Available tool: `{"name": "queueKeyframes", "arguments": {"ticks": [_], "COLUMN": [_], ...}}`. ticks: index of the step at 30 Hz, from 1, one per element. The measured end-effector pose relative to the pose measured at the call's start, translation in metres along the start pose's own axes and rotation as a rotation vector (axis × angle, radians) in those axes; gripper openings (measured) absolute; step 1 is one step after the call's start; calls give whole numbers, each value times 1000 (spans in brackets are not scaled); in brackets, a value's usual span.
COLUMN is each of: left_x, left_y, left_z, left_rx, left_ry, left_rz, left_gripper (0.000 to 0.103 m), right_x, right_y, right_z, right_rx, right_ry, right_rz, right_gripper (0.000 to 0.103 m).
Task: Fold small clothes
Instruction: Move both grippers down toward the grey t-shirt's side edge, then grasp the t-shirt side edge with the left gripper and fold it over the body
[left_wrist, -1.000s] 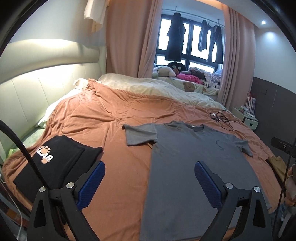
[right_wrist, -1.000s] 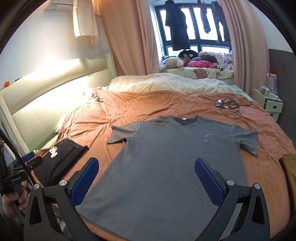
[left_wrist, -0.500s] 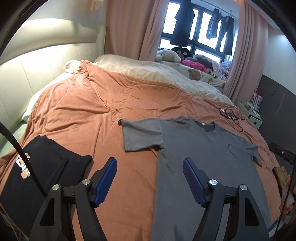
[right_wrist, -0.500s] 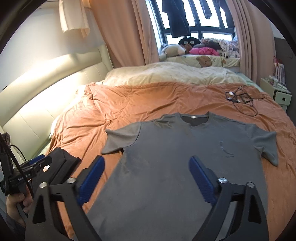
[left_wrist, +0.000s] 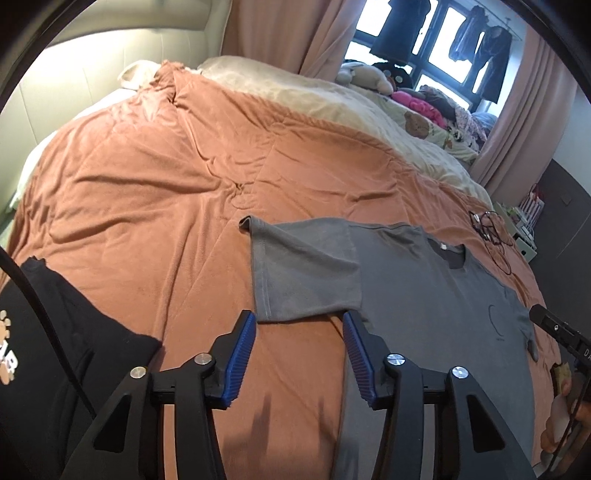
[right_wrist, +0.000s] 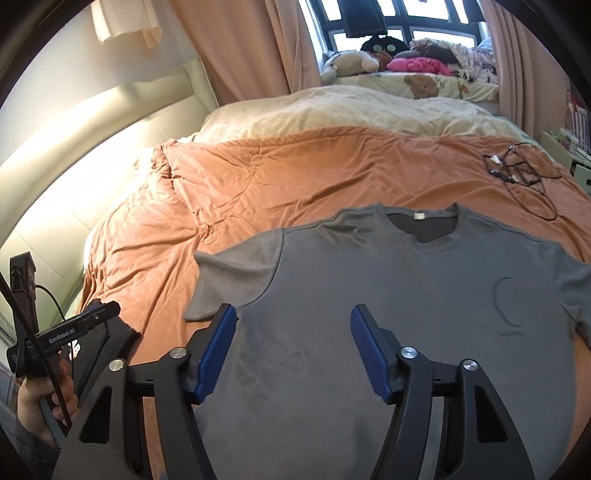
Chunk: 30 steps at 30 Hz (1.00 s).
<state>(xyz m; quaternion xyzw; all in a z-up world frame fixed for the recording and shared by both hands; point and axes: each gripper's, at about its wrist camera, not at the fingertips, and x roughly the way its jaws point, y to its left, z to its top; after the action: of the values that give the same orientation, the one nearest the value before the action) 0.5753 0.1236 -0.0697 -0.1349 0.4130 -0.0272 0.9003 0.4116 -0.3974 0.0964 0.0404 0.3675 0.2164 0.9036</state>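
A grey T-shirt (left_wrist: 424, 295) (right_wrist: 388, 295) lies flat, front up, on the orange bedspread (left_wrist: 166, 192) (right_wrist: 277, 177). My left gripper (left_wrist: 299, 321) hovers above the lower hem of the shirt's left sleeve (left_wrist: 303, 273); its jaws are closing with nothing between the blue pads. My right gripper (right_wrist: 293, 314) hangs over the shirt's chest, just right of that sleeve (right_wrist: 236, 273); its jaws are closing too, and no cloth is pinched. Neither gripper touches the shirt as far as I can see.
A folded black garment with a paw print (left_wrist: 44, 350) lies at the left on the bedspread. Tangled black cables (right_wrist: 524, 177) lie at the far right. A cream duvet (right_wrist: 351, 110) and soft toys (right_wrist: 351, 61) are beyond. A hand holds the other gripper (right_wrist: 62, 336).
Both grippers have moved forward and down over the bed toward the shirt's left sleeve and chest. Both pairs of jaws have narrowed. The shirt has not moved.
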Motion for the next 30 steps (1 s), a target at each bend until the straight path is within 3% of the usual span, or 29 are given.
{"name": "queueKeyframes", "arguments": {"ticks": [9,17,26,30], "left_x": [80,142,178,184], "left_y": [17,31,46,51], "left_z": [24,32,30,30], "left_rx": [-30,-50,-64,-88], "left_ry": [76,150,191,193], "left_rz": [-6,6,67,75], "left_gripper": [39,38,38,33], "right_x": [79,147,197,216], "right_y": [-10,-19,-26,-24], "right_z": [24,27,25,24], "right_rx": [35,101,149,166], "right_ry": [66,106,130,157], "right_rz": [34,96,144,153], "right_gripper": [44,33,26,20]}}
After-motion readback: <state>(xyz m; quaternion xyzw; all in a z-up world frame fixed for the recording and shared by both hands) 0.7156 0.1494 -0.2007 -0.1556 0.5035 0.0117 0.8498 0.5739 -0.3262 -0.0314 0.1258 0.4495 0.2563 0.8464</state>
